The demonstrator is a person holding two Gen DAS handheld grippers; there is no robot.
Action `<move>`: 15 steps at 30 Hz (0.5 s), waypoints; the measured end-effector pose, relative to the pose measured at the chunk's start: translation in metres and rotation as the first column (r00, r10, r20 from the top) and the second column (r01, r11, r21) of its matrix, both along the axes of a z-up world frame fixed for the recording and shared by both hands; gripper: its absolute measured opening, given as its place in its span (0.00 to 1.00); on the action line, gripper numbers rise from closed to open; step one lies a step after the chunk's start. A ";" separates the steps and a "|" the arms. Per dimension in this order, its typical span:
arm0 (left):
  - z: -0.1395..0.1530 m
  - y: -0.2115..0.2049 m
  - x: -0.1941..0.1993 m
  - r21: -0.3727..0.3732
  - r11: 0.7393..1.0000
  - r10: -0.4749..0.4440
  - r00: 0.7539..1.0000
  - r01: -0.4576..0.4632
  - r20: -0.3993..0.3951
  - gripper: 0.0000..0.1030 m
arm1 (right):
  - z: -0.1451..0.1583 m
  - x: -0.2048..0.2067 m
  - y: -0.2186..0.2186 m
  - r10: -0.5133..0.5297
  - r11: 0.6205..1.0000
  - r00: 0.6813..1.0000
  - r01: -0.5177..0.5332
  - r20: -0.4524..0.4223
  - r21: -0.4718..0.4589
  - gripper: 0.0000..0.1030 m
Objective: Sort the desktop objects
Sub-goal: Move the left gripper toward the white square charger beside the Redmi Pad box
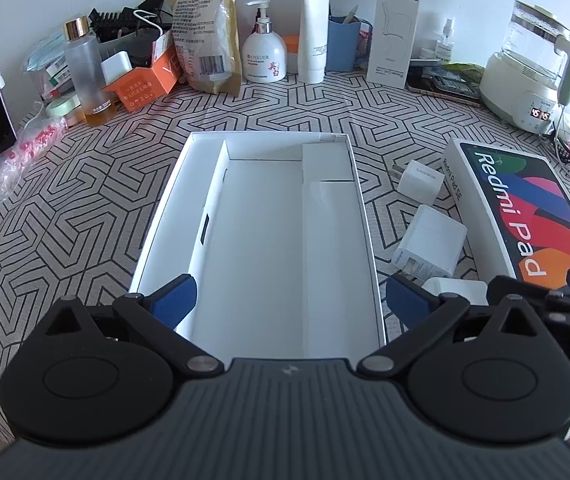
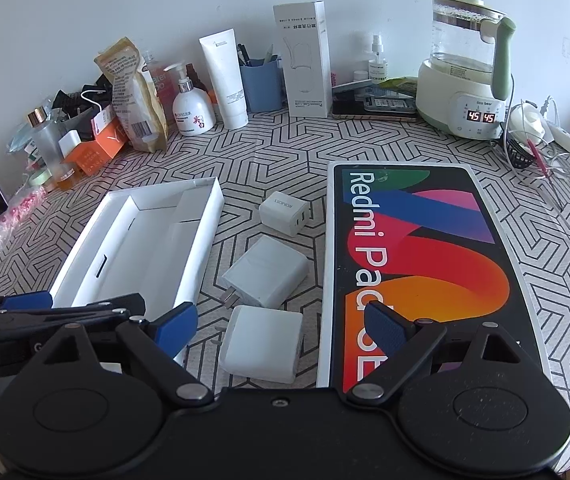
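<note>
While both grippers hang tilted down over the patterned tablecloth [image 2: 277, 148], nothing is held.

Left gripper [image 1: 291, 300]: jaws spread wide, empty, straddling the near end of the open white box [image 1: 165, 216]. Right gripper [image 2: 283, 324]: jaws equally wide, empty; nearest white charger [image 2: 263, 344] sits between its fingertips, untouched. Middle charger [image 2: 267, 272] just ahead, small charger [image 2: 285, 214] farther ahead. Redmi Pad lid [image 2: 425, 240] lies under the right-hand fingertip, box by the left-hand one.
</note>
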State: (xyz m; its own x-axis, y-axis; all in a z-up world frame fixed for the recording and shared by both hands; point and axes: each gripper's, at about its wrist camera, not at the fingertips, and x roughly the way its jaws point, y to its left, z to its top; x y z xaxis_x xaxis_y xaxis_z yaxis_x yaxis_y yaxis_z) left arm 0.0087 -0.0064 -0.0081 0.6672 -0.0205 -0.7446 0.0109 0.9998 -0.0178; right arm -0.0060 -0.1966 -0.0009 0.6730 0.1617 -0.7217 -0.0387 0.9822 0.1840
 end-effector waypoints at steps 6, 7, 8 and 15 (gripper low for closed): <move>-0.001 -0.005 0.001 0.000 1.000 -0.019 1.000 0.019 -0.007 1.00 | -0.002 0.002 -0.004 -0.012 1.000 1.000 0.012 -0.003 0.005 0.91; -0.001 -0.006 0.001 0.001 1.000 -0.021 1.000 0.021 -0.008 1.00 | -0.002 0.002 -0.005 -0.012 1.000 1.000 0.012 -0.003 0.006 0.91; -0.001 -0.006 0.001 0.001 1.000 -0.023 1.000 0.023 -0.009 1.00 | -0.001 0.002 -0.005 -0.012 1.000 1.000 0.012 -0.002 0.006 0.91; -0.003 -0.003 0.003 0.009 1.000 -0.029 0.999 0.030 -0.025 1.00 | -0.001 0.000 -0.004 -0.001 1.000 1.000 0.001 0.001 0.003 0.91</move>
